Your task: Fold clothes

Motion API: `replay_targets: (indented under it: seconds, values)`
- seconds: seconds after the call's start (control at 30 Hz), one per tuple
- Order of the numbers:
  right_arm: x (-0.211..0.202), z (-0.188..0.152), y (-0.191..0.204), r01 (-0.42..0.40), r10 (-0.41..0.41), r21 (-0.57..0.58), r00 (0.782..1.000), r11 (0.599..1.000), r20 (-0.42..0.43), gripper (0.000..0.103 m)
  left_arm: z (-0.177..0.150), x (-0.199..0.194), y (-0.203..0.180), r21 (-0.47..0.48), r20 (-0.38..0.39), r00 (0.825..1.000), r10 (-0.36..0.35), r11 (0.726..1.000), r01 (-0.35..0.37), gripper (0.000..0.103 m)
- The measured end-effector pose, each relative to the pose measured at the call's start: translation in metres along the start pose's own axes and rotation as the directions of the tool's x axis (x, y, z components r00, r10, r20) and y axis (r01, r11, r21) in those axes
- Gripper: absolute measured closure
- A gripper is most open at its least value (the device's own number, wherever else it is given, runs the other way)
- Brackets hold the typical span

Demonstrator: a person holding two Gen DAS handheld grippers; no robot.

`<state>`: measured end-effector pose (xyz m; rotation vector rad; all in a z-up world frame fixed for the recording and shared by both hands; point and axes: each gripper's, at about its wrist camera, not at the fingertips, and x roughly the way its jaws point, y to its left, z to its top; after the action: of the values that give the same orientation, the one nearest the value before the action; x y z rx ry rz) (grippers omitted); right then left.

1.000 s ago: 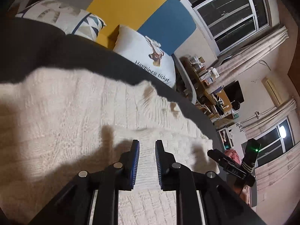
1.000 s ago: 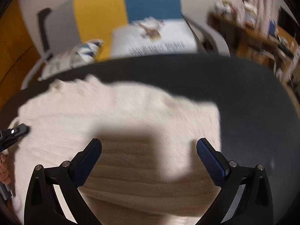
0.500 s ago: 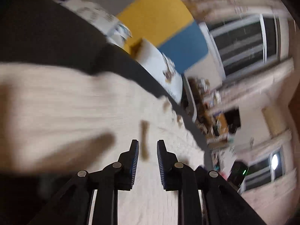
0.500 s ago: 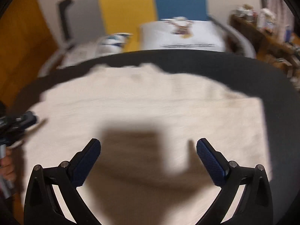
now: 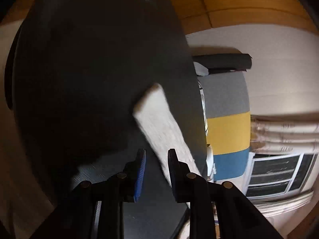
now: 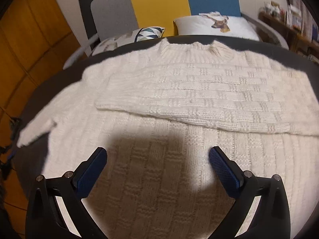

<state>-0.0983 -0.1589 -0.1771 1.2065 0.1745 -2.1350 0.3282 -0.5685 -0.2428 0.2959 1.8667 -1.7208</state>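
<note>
While the sweater [image 6: 179, 103] nearly fills the table [image 6: 59, 79], right fingers [image 6: 219, 165] gape empty; left fingers [image 5: 139, 169] are opening, empty.

Legible text, labels and signs: none.
No word, number or brand can be read in either wrist view. A printed animal figure is seen on the white pillow [image 6: 215, 24] behind the surface, but no lettering under it can be made out; the items on the shelf [image 6: 287, 18] at the right are too small and blurred.
</note>
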Motion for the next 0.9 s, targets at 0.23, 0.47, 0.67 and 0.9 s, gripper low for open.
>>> replay_targets:
  seconds: [0.23,0.47,0.67,0.9]
  values:
    - [0.004,-0.003,0.007,0.05,-0.051,-0.044,0.999,0.998,-0.007,0.0,0.017,0.023,0.014,-0.089,-0.005,0.999,-0.039,0.995,0.038,0.08]
    - [0.008,-0.002,0.008,0.06,-0.06,-0.053,0.998,0.997,-0.004,0.0,0.028,0.041,-0.001,-0.069,0.028,0.999,-0.014,0.998,0.016,0.08]
    - [0.008,-0.003,0.007,0.058,-0.058,-0.053,0.998,0.997,0.002,0.0,0.029,0.047,-0.005,-0.091,0.109,0.993,0.035,0.996,-0.025,0.1]
    - [0.008,-0.002,0.005,0.046,-0.046,-0.046,0.999,0.998,0.006,0.0,0.015,0.053,-0.038,-0.029,0.172,0.984,0.043,0.999,-0.039,0.101]
